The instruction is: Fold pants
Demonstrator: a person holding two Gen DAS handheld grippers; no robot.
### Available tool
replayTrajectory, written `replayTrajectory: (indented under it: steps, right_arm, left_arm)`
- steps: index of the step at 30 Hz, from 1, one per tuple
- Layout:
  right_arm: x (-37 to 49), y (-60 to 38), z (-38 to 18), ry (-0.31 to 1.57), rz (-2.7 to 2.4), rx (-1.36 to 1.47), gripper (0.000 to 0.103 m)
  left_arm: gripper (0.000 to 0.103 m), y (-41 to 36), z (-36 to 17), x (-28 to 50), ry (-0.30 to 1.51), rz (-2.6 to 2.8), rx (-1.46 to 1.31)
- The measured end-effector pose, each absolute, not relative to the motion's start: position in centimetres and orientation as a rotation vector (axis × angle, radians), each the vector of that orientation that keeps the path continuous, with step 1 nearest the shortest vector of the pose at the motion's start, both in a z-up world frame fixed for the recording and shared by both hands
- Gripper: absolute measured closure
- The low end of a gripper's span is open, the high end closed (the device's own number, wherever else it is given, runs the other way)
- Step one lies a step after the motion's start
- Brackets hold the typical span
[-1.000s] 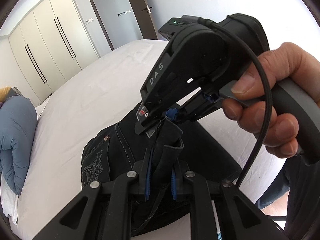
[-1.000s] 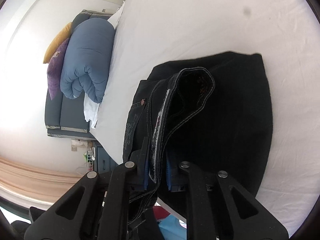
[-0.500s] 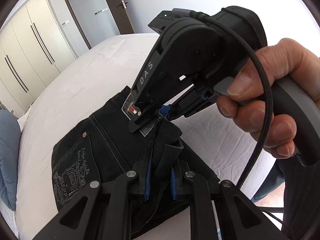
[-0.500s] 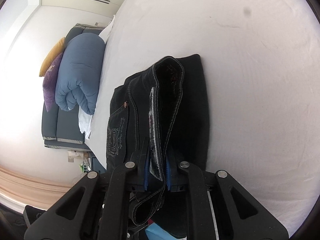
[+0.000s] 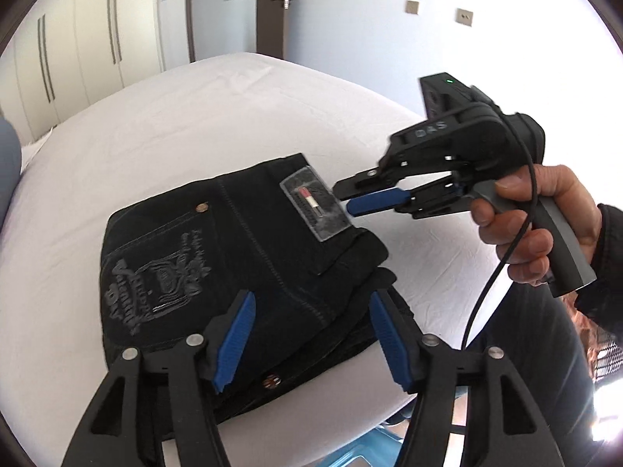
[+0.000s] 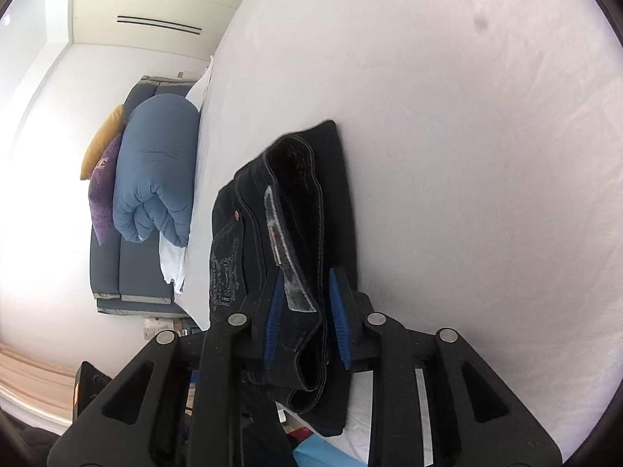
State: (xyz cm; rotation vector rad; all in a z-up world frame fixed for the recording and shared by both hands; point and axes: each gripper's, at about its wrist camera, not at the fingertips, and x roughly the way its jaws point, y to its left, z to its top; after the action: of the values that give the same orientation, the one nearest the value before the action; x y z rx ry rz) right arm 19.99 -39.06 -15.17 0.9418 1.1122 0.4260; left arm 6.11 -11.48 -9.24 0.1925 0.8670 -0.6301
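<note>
Folded pants (image 6: 288, 210) — between parted claw (image 6: 307, 311)

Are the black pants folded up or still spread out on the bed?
Folded: the pants lie as a compact stacked bundle on the bed, layers visible at the edge.

You are looking through two fisheye lenses, each framed by a dark round vignette that bends straight lines near the edges. Strong daylight floods the room. In the right wrist view the wall (image 6: 43, 202) on the left is blown out to white glare. The white bed sheet (image 5: 163, 132) is bright and evenly lit. The dark pants (image 5: 233, 257) show stitching sharply, with soft shadows beneath.
</note>
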Motion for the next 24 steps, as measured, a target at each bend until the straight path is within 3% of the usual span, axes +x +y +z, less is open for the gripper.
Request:
replayTrajectory:
  steps: [7, 10, 12, 14, 15, 17, 23, 24]
  right_arm:
    - [23.1, -32.2, -10.1, 1.094, 0.647, 0.850, 0.082]
    - [24.4, -31.0, -12.6, 1.147, 0.620, 0.876, 0.087]
    - [24.8, -31.9, -14.8, 1.174, 0.572, 0.929, 0.087]
    - [25.0, -33.0, -17.5, 1.223, 0.491, 0.957, 0.101]
    - [24.8, -33.5, -18.8, 1.244, 0.473, 0.994, 0.103]
    - [24.3, -34.2, -19.6, 1.226, 0.484, 1.019, 0.103]
    - [22.7, -34.0, -20.0, 1.226, 0.486, 0.968, 0.103]
    - [22.7, -33.9, -20.3, 1.224, 0.482, 0.981, 0.103]
  left_arm:
    - [0.041, -3.7, -8.3, 12.6, 0.940, -0.589, -0.045]
    - [0.050, -2.2, -8.3, 15.2, 0.966, -0.615, -0.101]
    - [0.050, -1.9, -8.7, 17.2, 1.009, -0.654, -0.165]
    - [0.057, -3.3, -9.6, 18.1, 1.046, -0.657, -0.196]
    - [0.057, -3.4, -10.2, 18.7, 1.066, -0.657, -0.200]
    - [0.066, -3.4, -11.5, 19.9, 1.107, -0.667, -0.217]
    - [0.068, -3.9, -11.3, 23.6, 1.100, -0.750, -0.251]
    - [0.075, -3.6, -11.5, 24.6, 1.105, -0.761, -0.273]
